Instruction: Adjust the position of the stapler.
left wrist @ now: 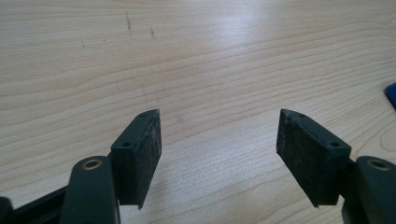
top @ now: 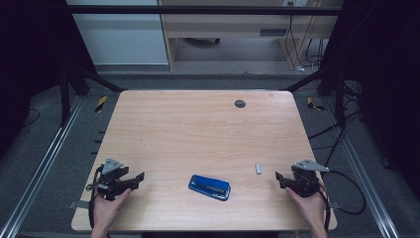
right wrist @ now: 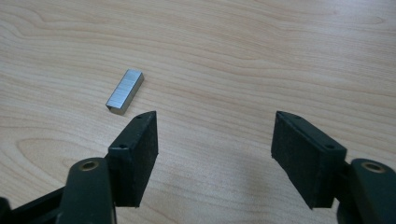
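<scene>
While both grippers rest low near the person's edge of the wooden table [top: 198, 129], the blue stapler [top: 209, 187] between them serves as the landmark for everything else. Well to the left of the stapler, the left gripper [top: 141, 176] points toward it with its jaws spread wide and nothing between them; in the left gripper view the pads [left wrist: 148, 154] frame only bare wood, and a blue corner of the stapler [left wrist: 391, 94] peeks in at the right edge. The stapler lies flat, its long axis running roughly across the table, tilted slightly so that its right end sits nearer the person.

Up and to the right of the stapler, apart from it, lies the strip of staples [top: 258, 168], a small silver bar whose long axis runs away from the person. Farther right again, the right gripper [top: 277, 177] aims inward, jaws likewise wide apart and empty. In the right gripper view the staple strip [right wrist: 124, 91] sits just ahead of the left-hand pad, off to the left of the gap between the pads and lying diagonally to them. The right gripper is plainly the nearer to the strip, so I judge that any pickup would call for a small swing leftward to centre the bar.
</scene>
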The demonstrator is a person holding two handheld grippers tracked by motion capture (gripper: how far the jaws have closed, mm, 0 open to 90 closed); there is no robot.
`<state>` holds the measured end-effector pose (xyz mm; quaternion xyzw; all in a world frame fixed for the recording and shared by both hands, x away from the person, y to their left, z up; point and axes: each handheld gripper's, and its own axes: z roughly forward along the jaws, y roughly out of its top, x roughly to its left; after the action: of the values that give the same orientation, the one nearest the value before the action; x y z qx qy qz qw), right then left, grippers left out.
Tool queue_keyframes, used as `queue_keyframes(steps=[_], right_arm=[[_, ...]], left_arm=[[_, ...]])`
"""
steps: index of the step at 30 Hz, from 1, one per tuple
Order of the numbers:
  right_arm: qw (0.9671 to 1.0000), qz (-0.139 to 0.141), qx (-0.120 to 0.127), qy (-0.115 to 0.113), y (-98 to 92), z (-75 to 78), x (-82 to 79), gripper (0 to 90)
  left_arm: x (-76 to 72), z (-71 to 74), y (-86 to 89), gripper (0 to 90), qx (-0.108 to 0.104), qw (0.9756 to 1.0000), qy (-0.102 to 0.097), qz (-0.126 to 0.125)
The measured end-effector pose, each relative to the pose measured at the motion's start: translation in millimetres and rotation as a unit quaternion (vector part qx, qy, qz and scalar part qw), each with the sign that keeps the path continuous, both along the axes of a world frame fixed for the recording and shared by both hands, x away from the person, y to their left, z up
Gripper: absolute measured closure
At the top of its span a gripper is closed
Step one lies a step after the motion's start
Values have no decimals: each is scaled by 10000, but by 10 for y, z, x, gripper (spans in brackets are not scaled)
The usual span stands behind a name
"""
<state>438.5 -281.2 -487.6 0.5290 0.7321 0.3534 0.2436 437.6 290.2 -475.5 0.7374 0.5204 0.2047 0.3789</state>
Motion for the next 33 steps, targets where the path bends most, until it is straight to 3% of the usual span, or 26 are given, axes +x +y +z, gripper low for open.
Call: queue_keyframes(steps=[9, 21, 33], right_arm=[[9999, 2, 113, 14, -13, 55, -39, 394], [9998, 209, 64, -34, 87, 155, -84, 420], [9959, 899, 67, -4, 398, 322, -95, 419]], left_arm=[[-24, 8, -5, 309, 22, 10000, -19, -65], [-42, 17, -29, 309, 56, 9998, -52, -157], [-4, 6, -54, 310, 153, 9997, -14, -195]])
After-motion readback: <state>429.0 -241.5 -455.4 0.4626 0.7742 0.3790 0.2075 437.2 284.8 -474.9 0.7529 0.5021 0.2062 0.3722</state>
